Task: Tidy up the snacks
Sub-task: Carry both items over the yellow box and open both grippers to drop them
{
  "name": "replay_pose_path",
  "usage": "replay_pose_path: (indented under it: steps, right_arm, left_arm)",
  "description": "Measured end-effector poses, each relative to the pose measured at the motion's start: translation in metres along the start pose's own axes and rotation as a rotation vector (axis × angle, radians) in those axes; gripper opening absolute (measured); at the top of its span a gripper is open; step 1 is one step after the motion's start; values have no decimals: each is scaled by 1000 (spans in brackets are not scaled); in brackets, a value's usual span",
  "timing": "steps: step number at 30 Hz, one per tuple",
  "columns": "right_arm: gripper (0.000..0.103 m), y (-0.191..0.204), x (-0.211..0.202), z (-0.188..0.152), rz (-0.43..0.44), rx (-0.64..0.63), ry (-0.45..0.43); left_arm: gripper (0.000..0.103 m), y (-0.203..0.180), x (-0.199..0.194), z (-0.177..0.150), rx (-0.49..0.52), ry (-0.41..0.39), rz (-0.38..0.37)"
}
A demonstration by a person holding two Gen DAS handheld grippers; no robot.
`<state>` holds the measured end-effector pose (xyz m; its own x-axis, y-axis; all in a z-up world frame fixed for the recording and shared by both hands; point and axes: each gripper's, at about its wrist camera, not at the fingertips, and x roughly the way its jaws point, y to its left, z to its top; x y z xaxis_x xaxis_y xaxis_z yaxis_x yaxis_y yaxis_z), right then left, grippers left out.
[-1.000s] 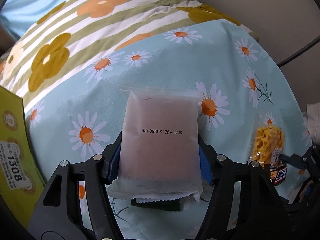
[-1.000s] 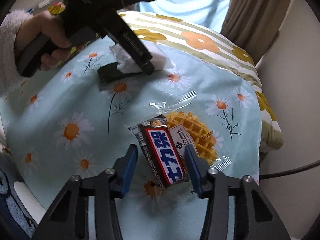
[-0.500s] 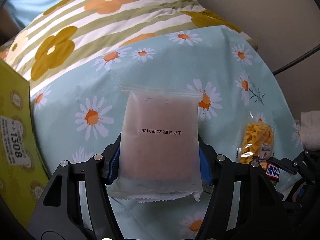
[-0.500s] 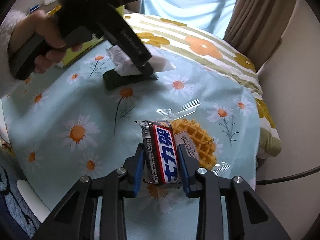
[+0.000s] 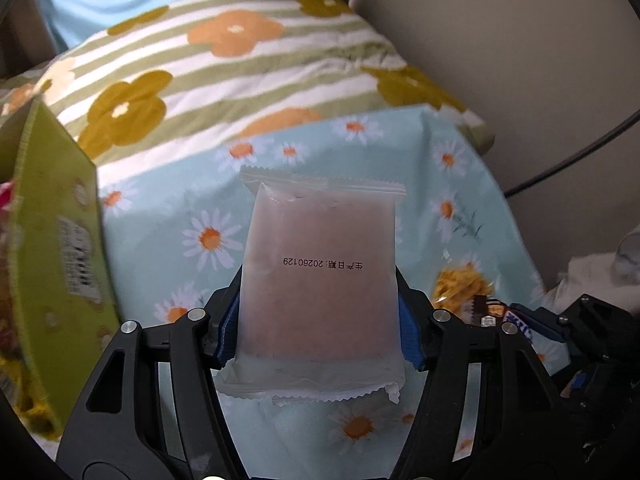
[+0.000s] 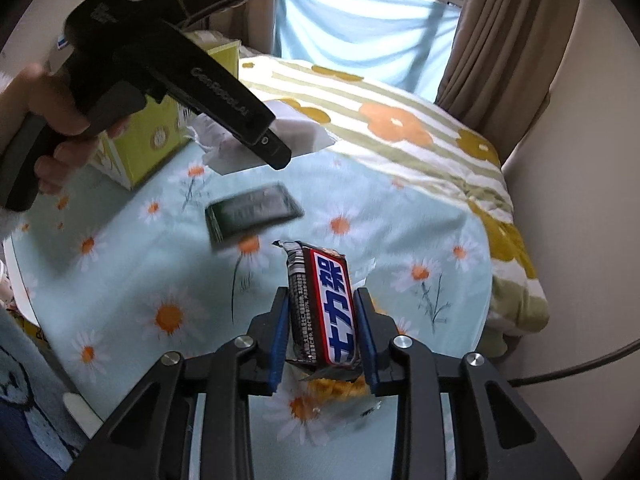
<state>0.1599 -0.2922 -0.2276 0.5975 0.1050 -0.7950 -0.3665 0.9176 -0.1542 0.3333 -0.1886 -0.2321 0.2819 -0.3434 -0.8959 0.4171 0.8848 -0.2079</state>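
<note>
My left gripper (image 5: 318, 332) is shut on a frosted white snack packet (image 5: 320, 280) with a printed date, held up above the daisy cloth (image 5: 168, 200). My right gripper (image 6: 322, 334) is shut on a chocolate bar (image 6: 324, 304) with a blue and red label, lifted off the cloth. The waffle pack (image 5: 460, 284) lies on the cloth under the bar; part of it shows beneath the bar in the right wrist view (image 6: 340, 388). A dark flat packet (image 6: 252, 212) lies on the cloth. The left gripper (image 6: 276, 152) with its packet hangs above that.
A yellow-green cardboard box (image 5: 52, 260) stands at the left, also in the right wrist view (image 6: 148, 136). A striped floral blanket (image 6: 380, 120) lies behind the cloth. A wall (image 5: 520, 60) and a black cable (image 6: 572, 364) are at the right.
My right gripper closed on the chocolate bar and lifted it off the waffle pack. My left gripper rose with the white packet and moved left toward the box, uncovering the dark packet.
</note>
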Motion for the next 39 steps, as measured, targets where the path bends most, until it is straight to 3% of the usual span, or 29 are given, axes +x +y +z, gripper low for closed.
replay_pose_path:
  steps: [9, 18, 27, 33, 35, 36, 39]
  right_arm:
    - [28, 4, -38, 67, 30, 6, -144]
    - [28, 57, -48, 151, 124, 65, -233]
    - [28, 139, -33, 210, 222, 59, -266]
    - [28, 170, -12, 227, 252, 115, -229]
    - [28, 179, -7, 230, 239, 129, -218]
    - [28, 182, -5, 232, 233, 133, -214]
    - [28, 189, 3, 235, 207, 159, -191]
  left_arm:
    - [59, 36, -97, -2, -127, -169, 4]
    - [59, 133, -186, -33, -256, -293, 86]
    - [59, 240, -224, -84, -356, -285, 171]
    - [59, 283, -213, -105, -338, -229, 183]
    - [60, 286, -207, -106, -284, -226, 173]
    - [63, 284, -205, -106, -256, -226, 182]
    - [102, 283, -203, -104, -197, -240, 253]
